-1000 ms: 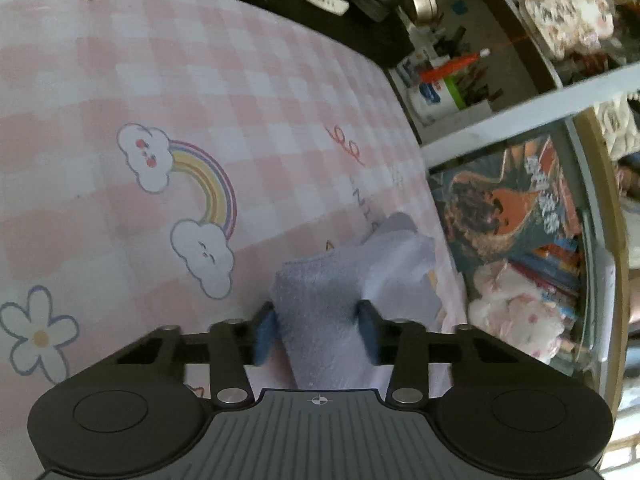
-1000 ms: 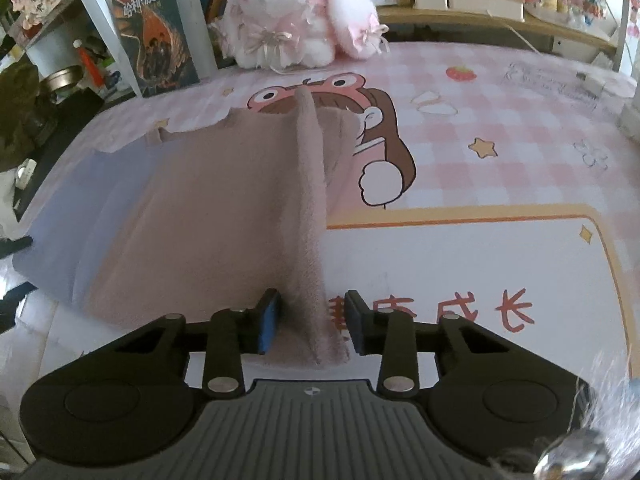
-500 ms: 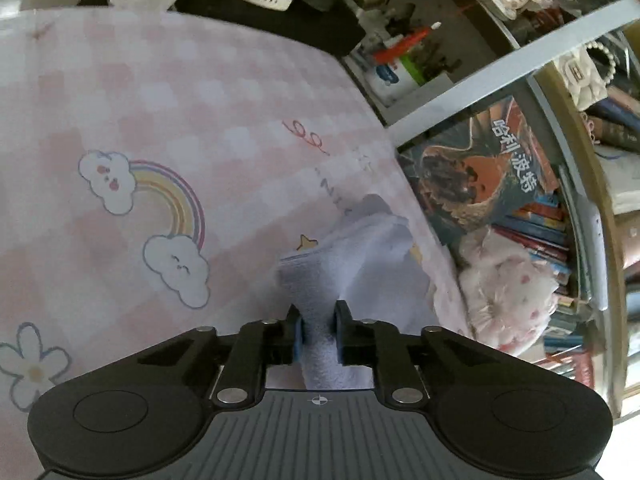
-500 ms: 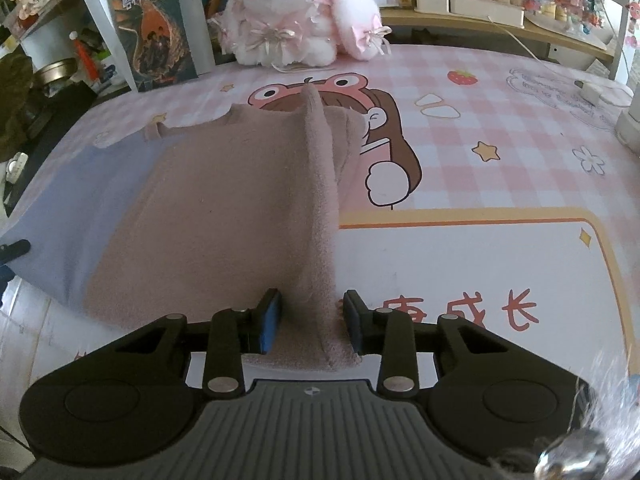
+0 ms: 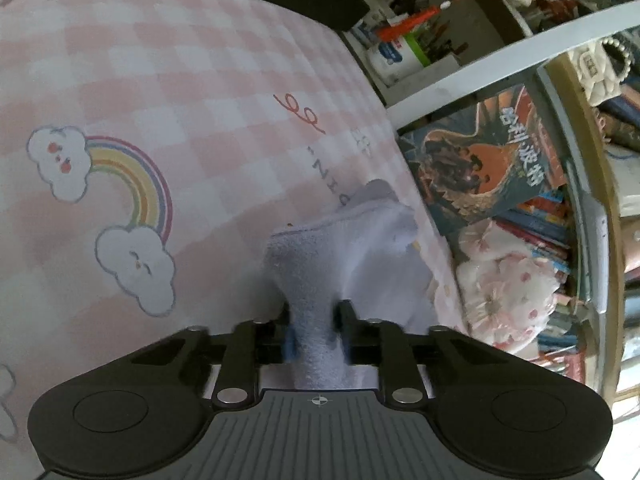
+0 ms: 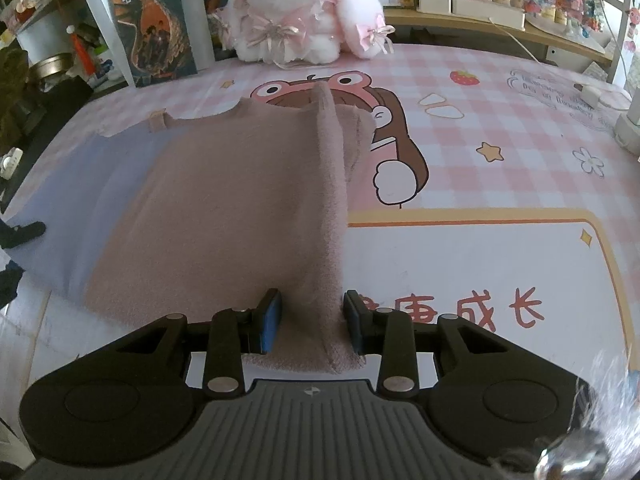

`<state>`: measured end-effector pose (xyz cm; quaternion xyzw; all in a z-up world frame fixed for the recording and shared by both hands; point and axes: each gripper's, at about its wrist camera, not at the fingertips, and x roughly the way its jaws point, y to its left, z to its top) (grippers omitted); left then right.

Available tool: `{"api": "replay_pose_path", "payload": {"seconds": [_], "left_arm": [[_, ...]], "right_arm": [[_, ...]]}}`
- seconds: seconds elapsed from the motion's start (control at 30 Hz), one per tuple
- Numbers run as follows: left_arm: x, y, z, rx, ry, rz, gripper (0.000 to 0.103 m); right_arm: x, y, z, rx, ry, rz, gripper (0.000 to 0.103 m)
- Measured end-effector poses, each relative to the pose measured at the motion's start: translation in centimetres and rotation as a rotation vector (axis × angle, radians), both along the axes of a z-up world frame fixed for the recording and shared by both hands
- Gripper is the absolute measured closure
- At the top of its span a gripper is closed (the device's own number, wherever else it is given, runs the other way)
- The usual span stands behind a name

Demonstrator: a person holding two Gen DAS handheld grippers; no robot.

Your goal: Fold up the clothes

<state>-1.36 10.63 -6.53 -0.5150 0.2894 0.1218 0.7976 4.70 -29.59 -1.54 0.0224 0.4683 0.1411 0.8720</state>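
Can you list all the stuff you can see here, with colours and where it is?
Garment: one, pink with a lilac part, spread on the mat.
Mat: one, pink checked with cartoons, covering the table.
Plush bunny: one, white and pink, at the mat's far edge.
Book: one, dark cover, upright beside the bunny.
Left gripper: one, black, pinching the lilac cloth; its jaws have just been closing.
Right gripper: one, black, a raised pink fold between its jaws.
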Motion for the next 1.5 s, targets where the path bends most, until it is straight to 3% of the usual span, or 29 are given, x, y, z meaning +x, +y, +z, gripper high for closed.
{"api": "replay_pose_path", "payload": {"seconds": [0.23,0.4,0.9,0.93,0.97,1.13,1.27,1.5], "left_arm": [[-0.2,3.2,0.4,0.015,-0.018,0.022,0.094],[-0.5,4.7,0.4,0.039,-0.011,0.014,0.093],[-0.7,5.3,-0.1,0.038,-0.007,0.031,0.093],[-0.7,5.3,-0.1,0.042,-0.007,0.033,0.093],[-0.7,5.2,0.0,0.049,-0.004,0.035,0.093],[-0.2,3.6,2.5,0.168,0.004,0.017,0.094],[0.1,1.5,5.9,0.276,-0.048,-0.012,0.094],[1.1,-5.0,12.2,0.521,-0.108,-0.111,0.094]], "right_arm": [[-0.6,2.1,0.1,0.027,0.017,0.089,0.069],[-0.6,3.5,1.0,-0.016,-0.040,0.120,0.067],[4.7,5.2,2.3,-0.033,-0.097,0.175,0.067],[5.2,5.1,2.1,-0.042,-0.084,0.184,0.068],[5.6,5.0,1.8,-0.044,-0.061,0.193,0.079],[6.6,4.1,0.9,0.000,-0.003,0.243,0.082],[7.0,3.4,0.6,0.036,0.011,0.279,0.082],[7.8,1.8,0.1,0.133,0.030,0.319,0.082]]}}
